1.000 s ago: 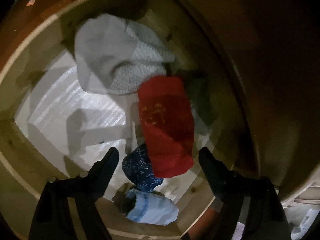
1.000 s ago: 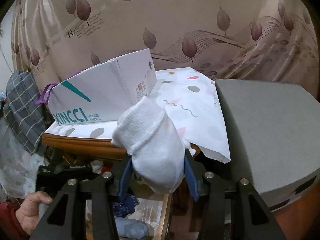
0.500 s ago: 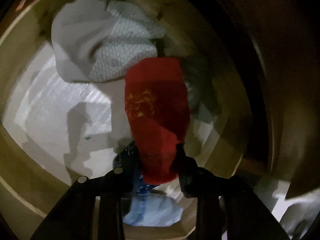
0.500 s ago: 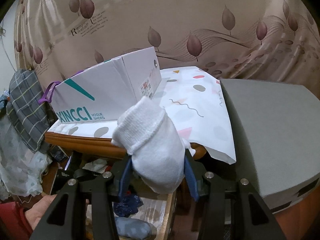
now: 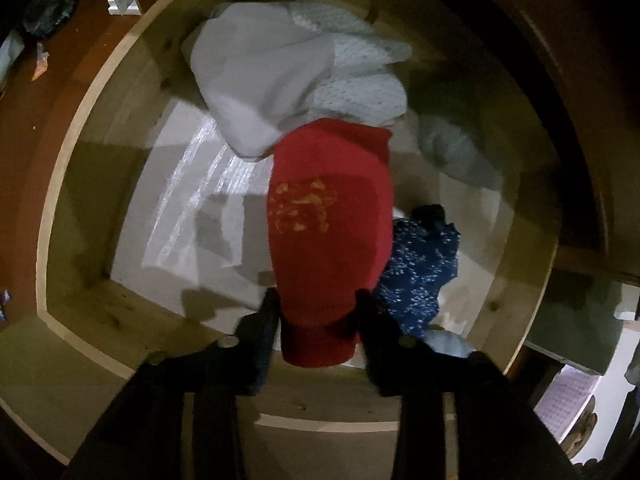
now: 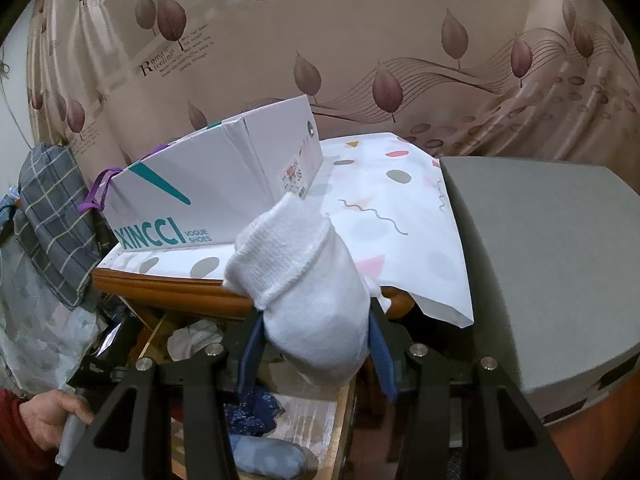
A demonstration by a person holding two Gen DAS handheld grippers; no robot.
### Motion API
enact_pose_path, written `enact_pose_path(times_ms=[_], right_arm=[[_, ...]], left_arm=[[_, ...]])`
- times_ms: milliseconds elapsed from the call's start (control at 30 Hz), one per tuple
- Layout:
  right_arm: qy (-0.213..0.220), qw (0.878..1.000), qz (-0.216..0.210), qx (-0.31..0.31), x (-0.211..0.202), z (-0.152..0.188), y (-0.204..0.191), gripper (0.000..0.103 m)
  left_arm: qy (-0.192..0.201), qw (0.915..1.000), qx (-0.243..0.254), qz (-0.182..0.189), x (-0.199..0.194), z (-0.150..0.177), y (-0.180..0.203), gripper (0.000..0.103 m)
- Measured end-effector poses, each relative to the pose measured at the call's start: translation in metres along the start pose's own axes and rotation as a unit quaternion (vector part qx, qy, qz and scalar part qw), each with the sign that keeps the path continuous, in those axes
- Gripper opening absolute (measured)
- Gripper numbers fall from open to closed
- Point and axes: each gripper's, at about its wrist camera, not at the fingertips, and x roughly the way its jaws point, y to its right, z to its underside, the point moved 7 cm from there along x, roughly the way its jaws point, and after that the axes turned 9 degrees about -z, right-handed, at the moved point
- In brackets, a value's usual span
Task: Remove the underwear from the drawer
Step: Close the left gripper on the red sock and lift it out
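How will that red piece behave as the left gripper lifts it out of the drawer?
Probably floppy: the red piece is soft knit. Likely light, so the left gripper, whose jaws have just eased wider around it, might let it slip. It may drag the blue speckled piece beside it.

Red knit piece (image 5: 332, 240) with a gold print sits between the left jaws, navy white-speckled fabric (image 5: 420, 272) just right of them, while plain white ribbed knit (image 6: 308, 292) fills the right jaws before a leaf-patterned beige curtain (image 6: 360, 40).
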Motion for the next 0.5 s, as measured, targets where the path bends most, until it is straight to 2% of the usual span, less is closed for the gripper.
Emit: enact_pose_path(times_ms=[33,100,200,333,500], right_arm=[[0.0,1.0,0.001,-0.001,0.0,0.0,0.0,0.048],[-0.001,1.0,0.001,0.0,0.001,0.0,0.0,0.048],[-0.001,1.0,0.002,0.002,0.0,0.0,0.001,0.048],[0.006,1.0,0.003,0.004,-0.002,-0.001,0.003,0.048],[0.008,1.0,0.006,0.01,-0.002,-0.003,0.006,0.048]], left_arm=[[0.002,1.0,-0.009,-0.001,0.0,-0.004,-0.001,0.048],[0.01,0.9998,-0.019,0.002,-0.004,-0.006,-0.004,0.061],[0.026,0.9993,-0.028,0.003,-0.008,-0.015,-0.002,0.069],[0.023,0.999,-0.033,-0.017,-0.004,-0.024,-0.002,0.07],[0.002,0.998,-0.062,-0.013,0.009,-0.026,-0.009,0.07]])
